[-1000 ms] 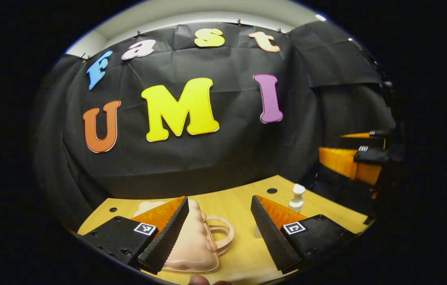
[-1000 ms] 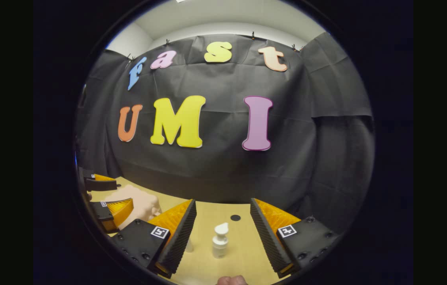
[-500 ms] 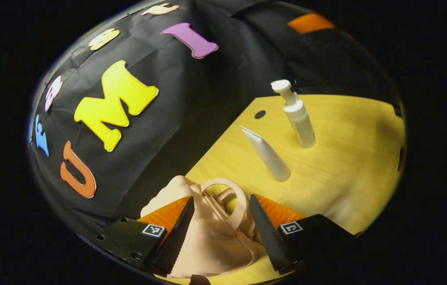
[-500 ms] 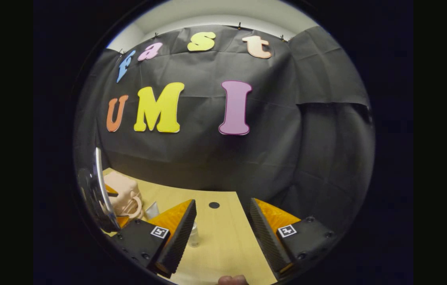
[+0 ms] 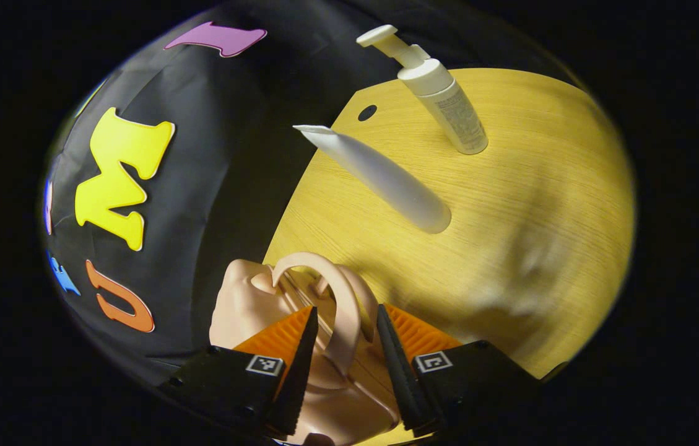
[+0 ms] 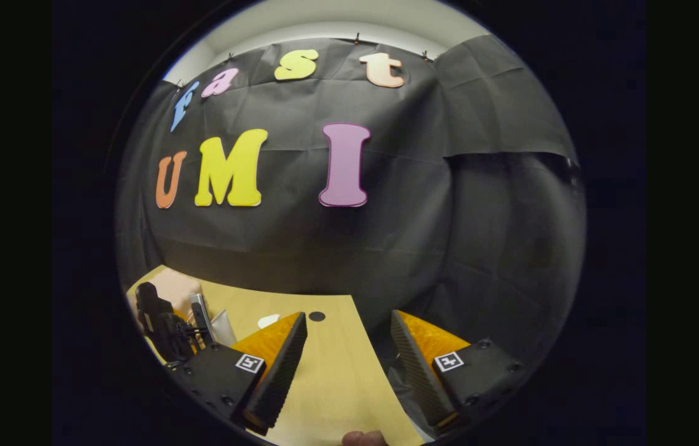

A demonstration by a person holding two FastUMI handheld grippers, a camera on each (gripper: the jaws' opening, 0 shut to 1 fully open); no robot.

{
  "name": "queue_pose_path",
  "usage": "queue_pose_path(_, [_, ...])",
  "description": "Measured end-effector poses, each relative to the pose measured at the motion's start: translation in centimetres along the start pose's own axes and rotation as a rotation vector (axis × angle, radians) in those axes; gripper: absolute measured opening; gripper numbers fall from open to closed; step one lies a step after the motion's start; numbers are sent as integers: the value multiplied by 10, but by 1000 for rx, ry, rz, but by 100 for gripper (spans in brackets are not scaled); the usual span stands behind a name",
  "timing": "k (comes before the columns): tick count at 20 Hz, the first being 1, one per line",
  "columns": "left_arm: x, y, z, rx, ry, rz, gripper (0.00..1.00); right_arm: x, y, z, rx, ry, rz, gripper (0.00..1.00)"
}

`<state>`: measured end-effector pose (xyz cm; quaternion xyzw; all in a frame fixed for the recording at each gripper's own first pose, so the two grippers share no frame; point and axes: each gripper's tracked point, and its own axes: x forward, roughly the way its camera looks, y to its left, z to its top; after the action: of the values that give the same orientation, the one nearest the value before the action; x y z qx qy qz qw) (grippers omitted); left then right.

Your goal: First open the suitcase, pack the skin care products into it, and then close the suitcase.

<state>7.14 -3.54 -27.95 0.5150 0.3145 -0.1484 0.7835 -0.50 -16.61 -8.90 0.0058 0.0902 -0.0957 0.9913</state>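
left gripper (image 5: 342, 365): tilted hard over, fingers narrowed around the arched handle (image 5: 338, 310) of the suitcase (image 5: 262, 310); whether both actually press on the handle i cannot tell.
suitcase: small pale pink case lying on the wooden table (image 5: 510, 204) at its edge near the black cloth wall, lid down, handle standing up between the fingers.
left gripper view extras: white tube (image 5: 380, 176) standing on its cap, flat crimped end pointing away from the table; white pump bottle (image 5: 442, 99) upright beyond it, nozzle pointing toward the wall; the two stand apart, well clear of the suitcase.
right gripper (image 6: 346, 365): fingers wide apart, nothing between them, over bare tabletop (image 6: 330, 384).
right gripper view extras: the other gripper's dark body (image 6: 163, 325) at far left with a bit of pink suitcase (image 6: 173, 286) behind it.
writing: fine print on the pump bottle, too small to read; square markers on the fingers.
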Motion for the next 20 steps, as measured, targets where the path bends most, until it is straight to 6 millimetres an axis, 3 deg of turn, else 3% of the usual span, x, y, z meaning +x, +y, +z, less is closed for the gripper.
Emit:
queue_pose_path(6, [7, 3, -5, 32, 47, -36, 27, -10, -4, -3, 11, 5, -28, 81])
queue_pose_path(10, [-2, 9, 4, -33, 15, -33, 19, -18, 4, 4, 10, -17, -25, 81])
queue_pose_path(13, [-22, 24, 3, -100, -32, 9, 15, -21, 13, 3, 7, -15, -16, 81])
queue_pose_path(17, [-65, 84, 9, -215, -165, 122, 8, -22, 30, 11, -7, -31, 5, 82])
queue_pose_path(20, [-100, 144, -5, -333, -249, 222, 5, -18, 53, 28, -18, -52, 43, 81])
